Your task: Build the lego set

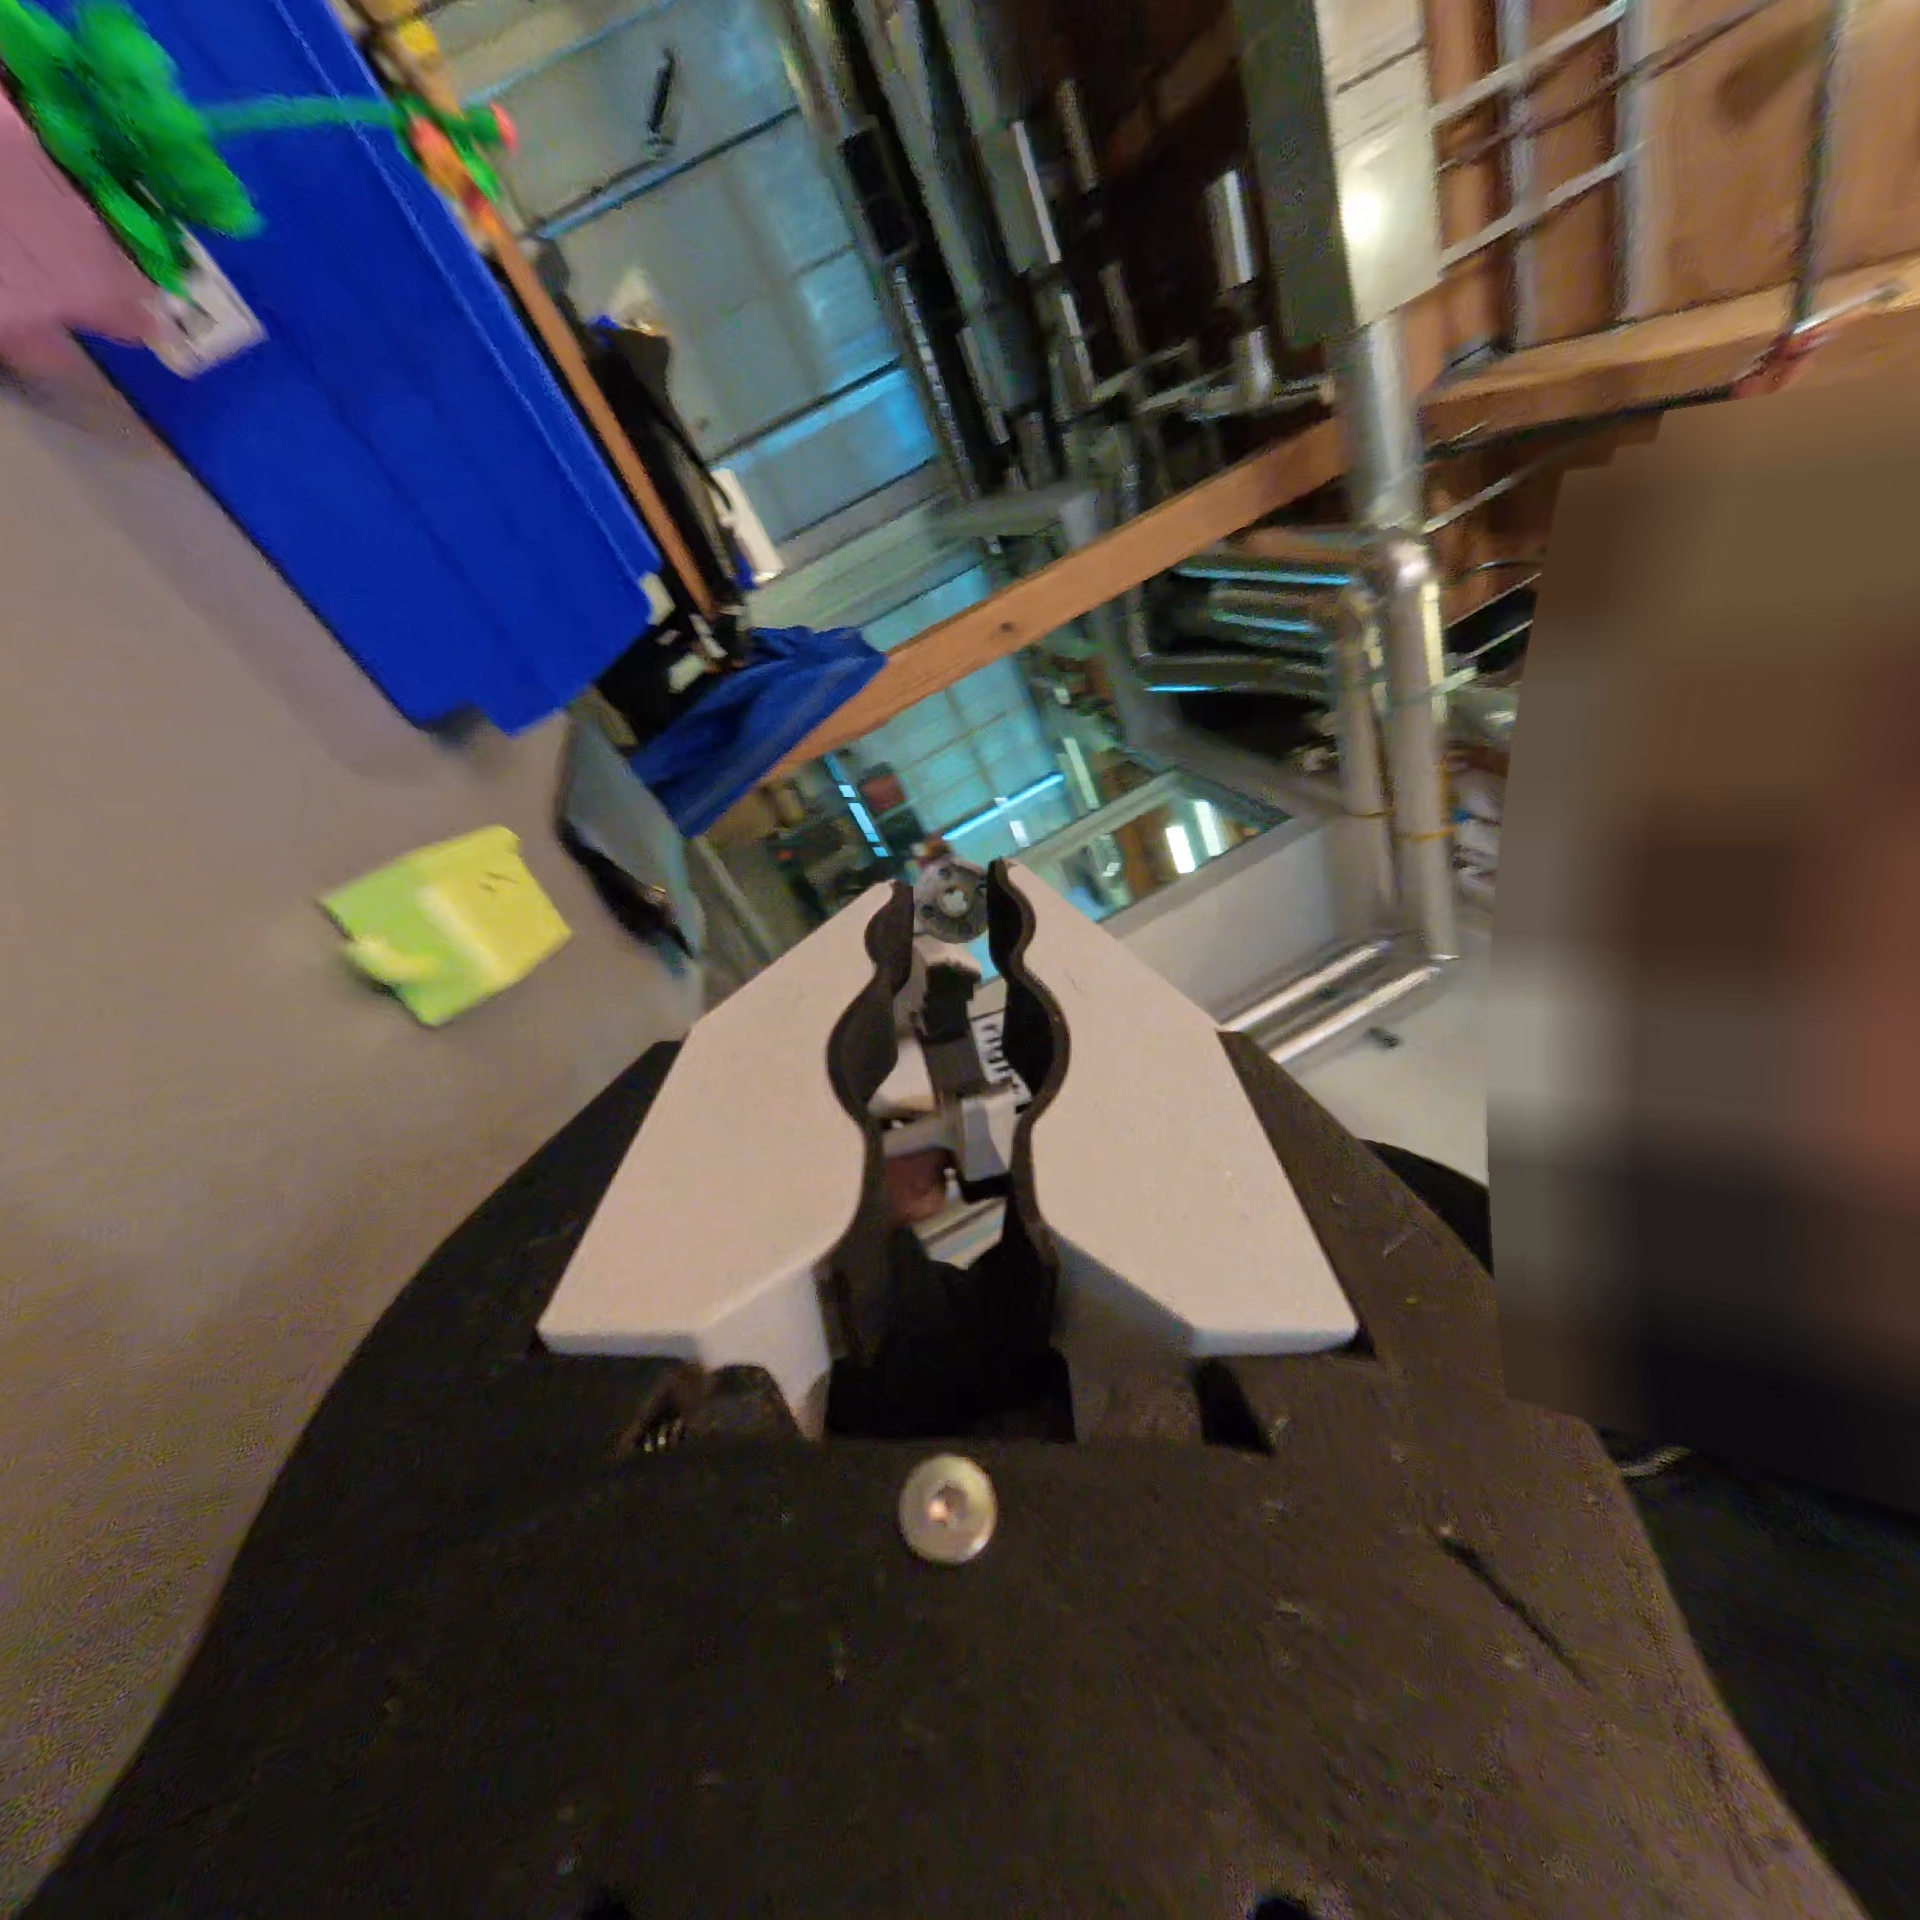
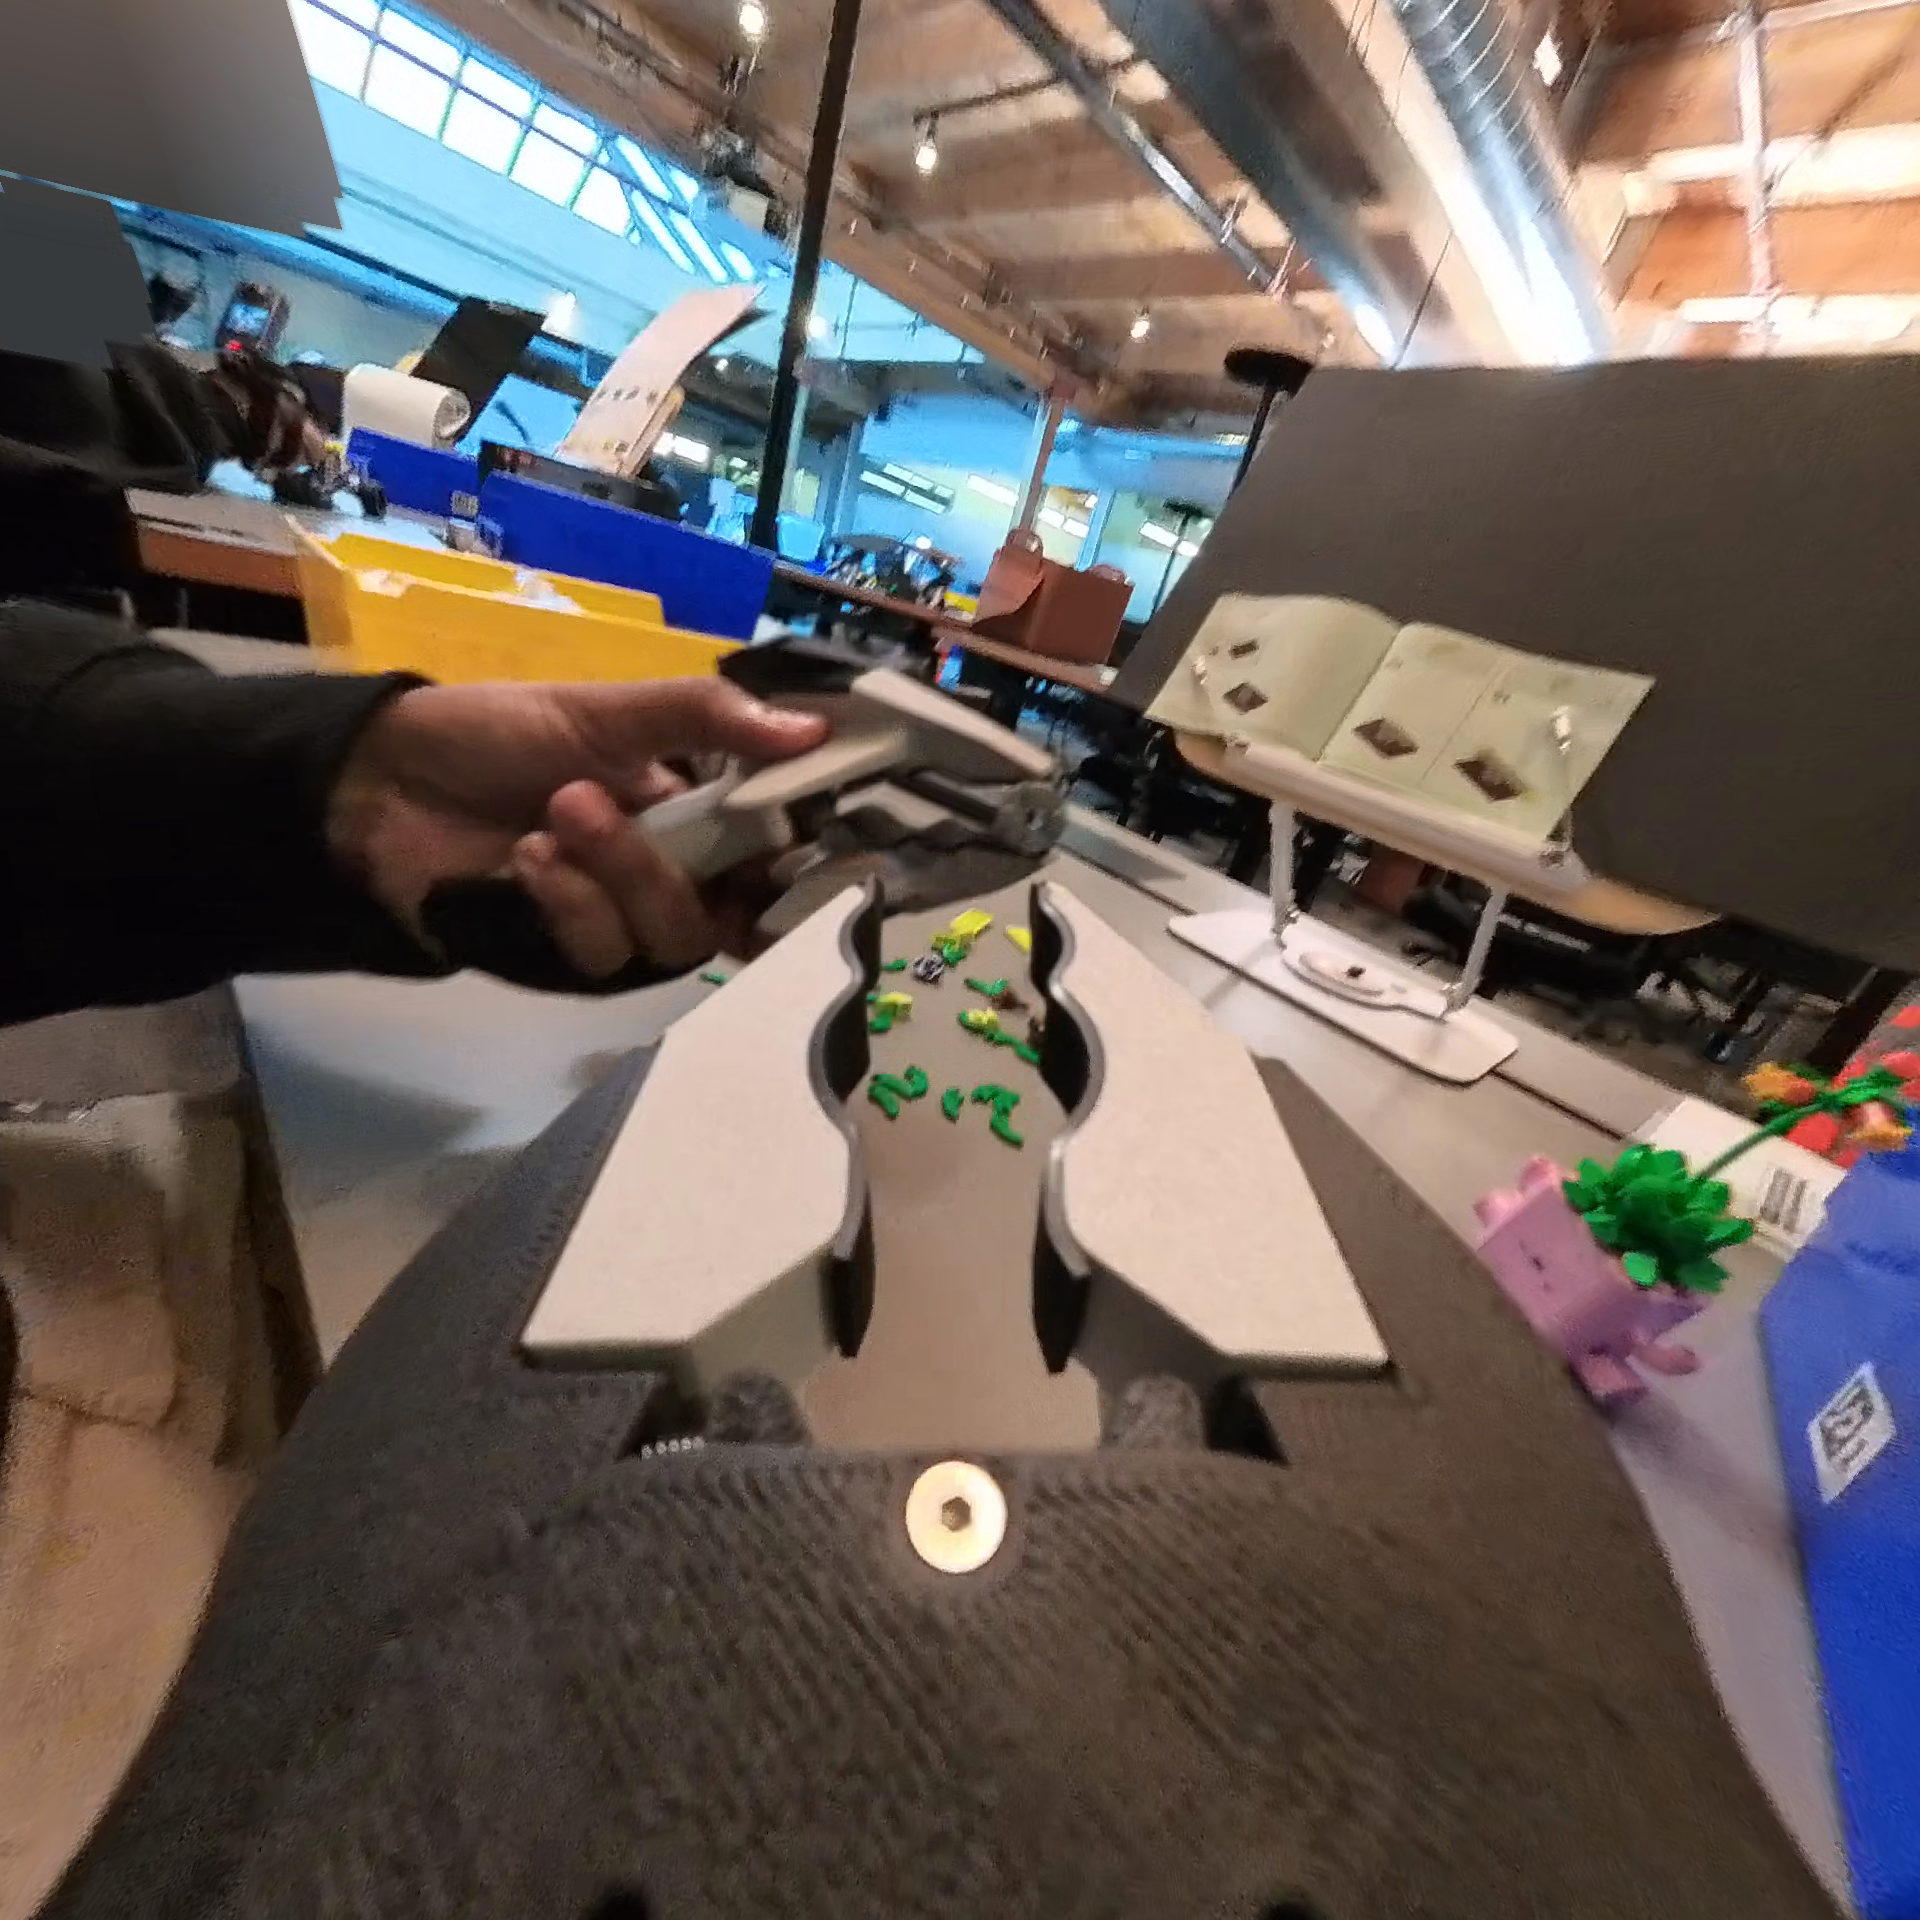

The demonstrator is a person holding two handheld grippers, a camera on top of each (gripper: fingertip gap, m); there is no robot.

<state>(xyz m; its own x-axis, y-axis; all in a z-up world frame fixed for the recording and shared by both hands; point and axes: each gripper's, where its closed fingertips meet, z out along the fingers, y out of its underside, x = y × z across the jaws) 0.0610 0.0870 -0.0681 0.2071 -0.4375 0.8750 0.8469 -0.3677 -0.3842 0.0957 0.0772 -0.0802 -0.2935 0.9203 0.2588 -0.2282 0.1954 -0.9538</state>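
Between the wavy black pads of the left gripper (image 1: 940, 904), nearly closed, sits a small grey-and-black lego assembly (image 1: 951, 1049), its round grey studded piece poking out at the fingertips. Off to that gripper's left, a lime-green lego block (image 1: 452, 925) lies on the grey tabletop (image 1: 208, 1039), near a blue plastic bin (image 1: 384, 436). The right gripper (image 2: 956, 914) hangs spread wide and empty, low over the tabletop. Loose green and yellow lego pieces (image 2: 951, 1049) are scattered on the surface, seen through its gap. Just beyond its tips, a hand (image 2: 520, 800) holds the left gripper. Far right stand a pink lego pot with a green plant (image 2: 1600, 1257) and an open instruction booklet on a stand (image 2: 1392, 707).
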